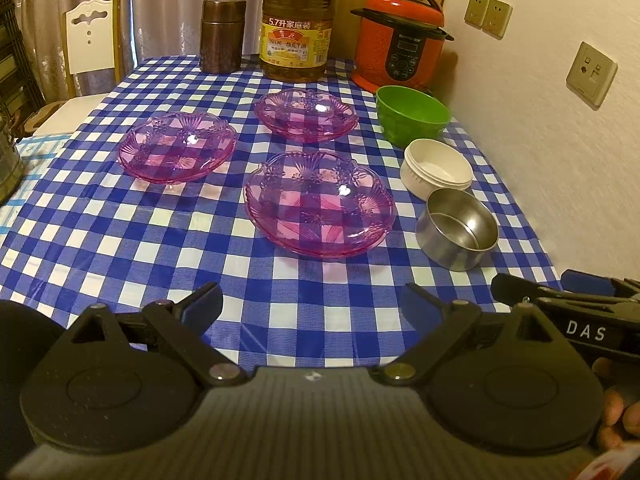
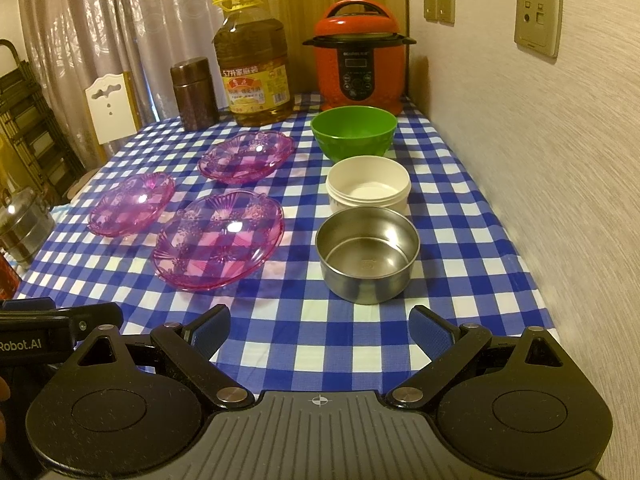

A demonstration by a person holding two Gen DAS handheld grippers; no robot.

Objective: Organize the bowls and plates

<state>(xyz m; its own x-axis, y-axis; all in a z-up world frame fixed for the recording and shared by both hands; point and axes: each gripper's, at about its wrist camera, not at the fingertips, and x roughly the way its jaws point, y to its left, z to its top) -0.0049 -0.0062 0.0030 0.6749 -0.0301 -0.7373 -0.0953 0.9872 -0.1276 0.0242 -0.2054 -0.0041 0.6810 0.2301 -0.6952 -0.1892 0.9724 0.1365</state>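
Both grippers hover over the near edge of the checked tablecloth, the left gripper and the right gripper each with fingers spread apart and holding nothing. Three pink plates lie separately mid-table. Along the wall side stand a green bowl, a white bowl and a steel bowl in a row, close together

Steel pot cut off at left edge.
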